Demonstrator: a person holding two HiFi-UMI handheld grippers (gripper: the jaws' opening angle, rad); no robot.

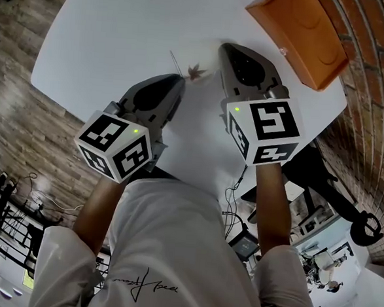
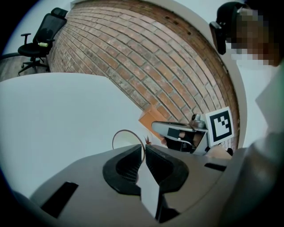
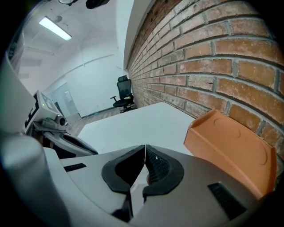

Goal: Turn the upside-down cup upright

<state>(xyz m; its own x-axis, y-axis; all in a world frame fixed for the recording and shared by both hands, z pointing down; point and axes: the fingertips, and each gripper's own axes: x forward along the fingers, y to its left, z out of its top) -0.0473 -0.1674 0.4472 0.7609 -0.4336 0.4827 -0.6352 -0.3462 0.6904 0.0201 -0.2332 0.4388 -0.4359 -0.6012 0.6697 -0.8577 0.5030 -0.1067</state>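
At twelve o'clock in the head view a white table is spread, with an orange box at one o'clock. The right gripper is held shut on nothing. The left gripper is pinched on the thin wall of the clear cup, whose rim is seen at eleven o'clock of the jaws. The cup is judged light, slippery and easily crushed, so a gentle pinch at the rim is advised.
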